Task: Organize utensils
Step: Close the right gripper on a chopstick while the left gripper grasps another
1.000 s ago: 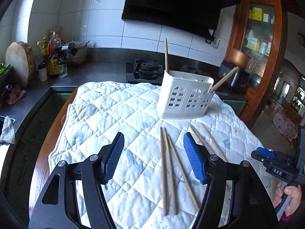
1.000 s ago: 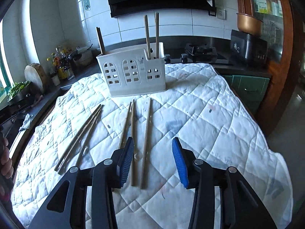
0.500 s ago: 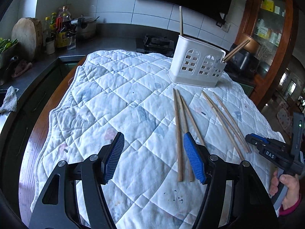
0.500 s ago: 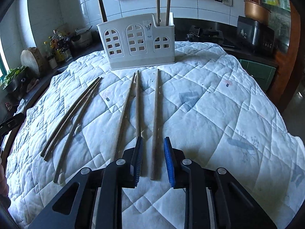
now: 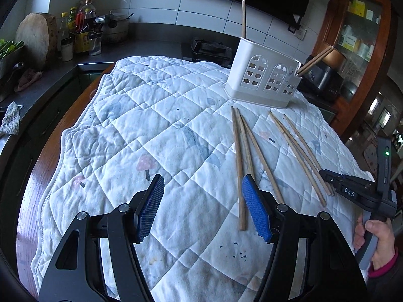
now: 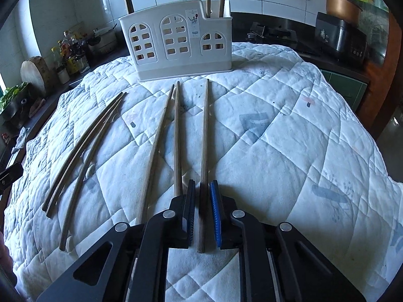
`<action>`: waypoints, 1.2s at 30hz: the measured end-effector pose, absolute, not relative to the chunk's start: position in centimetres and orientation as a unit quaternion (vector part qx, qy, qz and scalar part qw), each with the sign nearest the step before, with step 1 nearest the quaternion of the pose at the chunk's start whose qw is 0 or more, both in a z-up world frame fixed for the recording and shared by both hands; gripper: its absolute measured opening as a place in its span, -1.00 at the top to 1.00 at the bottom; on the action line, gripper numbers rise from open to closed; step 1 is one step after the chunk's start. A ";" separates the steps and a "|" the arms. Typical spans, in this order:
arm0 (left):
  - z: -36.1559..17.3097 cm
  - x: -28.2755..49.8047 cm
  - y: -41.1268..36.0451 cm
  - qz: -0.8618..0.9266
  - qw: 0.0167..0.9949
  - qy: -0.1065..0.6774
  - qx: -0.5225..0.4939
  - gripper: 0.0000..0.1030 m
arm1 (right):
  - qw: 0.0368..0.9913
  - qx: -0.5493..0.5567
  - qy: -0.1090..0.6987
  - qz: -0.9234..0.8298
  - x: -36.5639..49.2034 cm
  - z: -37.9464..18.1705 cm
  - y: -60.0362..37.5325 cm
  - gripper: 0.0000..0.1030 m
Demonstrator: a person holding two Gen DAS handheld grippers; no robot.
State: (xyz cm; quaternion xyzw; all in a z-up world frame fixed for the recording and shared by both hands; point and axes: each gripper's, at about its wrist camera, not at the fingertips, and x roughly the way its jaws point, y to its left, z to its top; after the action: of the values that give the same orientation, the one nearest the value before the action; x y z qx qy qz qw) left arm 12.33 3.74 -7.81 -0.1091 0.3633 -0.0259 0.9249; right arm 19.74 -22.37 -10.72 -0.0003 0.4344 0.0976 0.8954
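Several wooden chopsticks lie on a quilted white cloth (image 6: 277, 138) in front of a white slotted utensil holder (image 6: 176, 42), which has three chopsticks standing in it. My right gripper (image 6: 203, 196) is down on the cloth with its jaws nearly closed around the near end of the rightmost chopstick (image 6: 205, 138). My left gripper (image 5: 201, 201) is open and empty, low over the cloth, with a group of three chopsticks (image 5: 243, 151) just right of its right finger. The holder (image 5: 262, 80) stands beyond them.
Two more chopsticks (image 5: 299, 151) lie right of that group. A dark counter (image 5: 75, 63) with bottles, a pot and a round chopping block runs behind the table. A stove (image 5: 209, 47) and a black appliance (image 6: 340, 37) sit at the back.
My right gripper moved forward and down and closed its jaws around the rightmost chopstick. My left gripper drew back from the holder and stayed open.
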 end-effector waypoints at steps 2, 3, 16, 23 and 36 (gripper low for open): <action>-7.9 12.5 3.4 -0.031 0.924 0.366 -0.109 -0.22 | 0.896 -0.007 0.435 0.092 19.8 -10.7 -22.2 0.81; -8.0 12.5 3.3 -0.030 0.924 0.366 -0.108 -0.21 | 0.896 -0.010 0.434 0.090 19.7 -10.7 -22.1 0.82; -9.4 15.1 -0.1 -0.062 0.913 0.396 -0.076 0.12 | 0.903 0.007 0.421 0.087 18.8 -9.8 -23.2 0.87; -10.4 16.5 -0.3 -0.066 0.906 0.409 -0.085 0.43 | 0.906 0.017 0.413 0.089 18.1 -9.3 -23.8 0.87; -11.3 17.7 -1.1 -0.056 0.901 0.424 -0.075 0.61 | 0.909 0.022 0.405 0.096 17.6 -8.7 -23.8 0.87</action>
State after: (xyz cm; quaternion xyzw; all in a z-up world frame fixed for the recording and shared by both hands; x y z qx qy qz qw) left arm 17.68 -1.12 -11.33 -0.0745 0.4239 -0.0561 0.9009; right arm 17.58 -23.76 -8.72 0.0222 0.4053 0.0958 0.9089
